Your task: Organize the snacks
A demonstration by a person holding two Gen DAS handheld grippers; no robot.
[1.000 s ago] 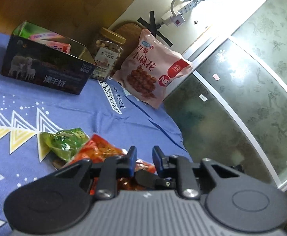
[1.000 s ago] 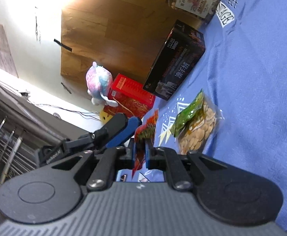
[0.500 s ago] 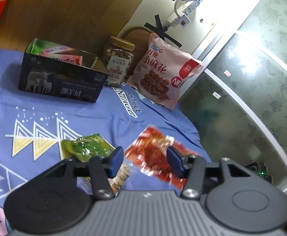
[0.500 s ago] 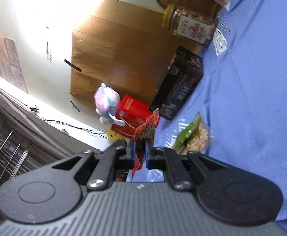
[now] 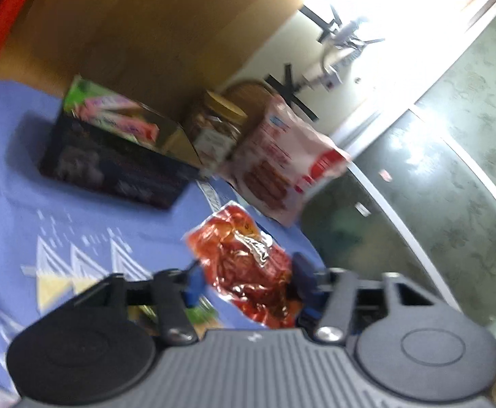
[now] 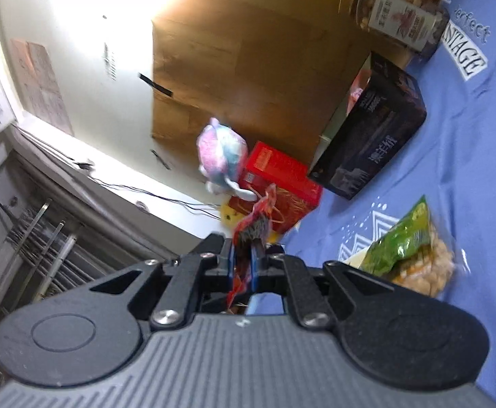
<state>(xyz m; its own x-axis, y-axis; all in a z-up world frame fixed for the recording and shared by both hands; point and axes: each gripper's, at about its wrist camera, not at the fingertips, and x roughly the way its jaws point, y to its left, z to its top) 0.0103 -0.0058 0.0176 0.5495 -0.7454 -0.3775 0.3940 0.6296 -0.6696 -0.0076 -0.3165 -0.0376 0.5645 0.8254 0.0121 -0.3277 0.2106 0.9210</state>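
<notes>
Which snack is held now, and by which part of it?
The right gripper pinches the crinkly red foil snack packet by its edge; whether the left jaws press it cannot be told.

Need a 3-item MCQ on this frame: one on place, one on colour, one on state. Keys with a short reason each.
1. Where does the jar stand?
A. Between the dark box and the pink-white bag
B. Inside the dark box
C. On the floor

2. What colour is the jar's lid?
A. Blue
B. Yellow
C. Black

3. What is the right gripper doing?
A. Open, nothing in it
B. Shut on the red snack packet
C. Shut on the green packet

Answers:
1 A: in the left wrist view the jar sits on the blue cloth with the box on one side and the bag on the other.
2 B: the lid shows yellow in both views.
3 B: the blue pads are pressed on the red packet's edge, which sticks out ahead of them; the green packet lies on the cloth.
</notes>
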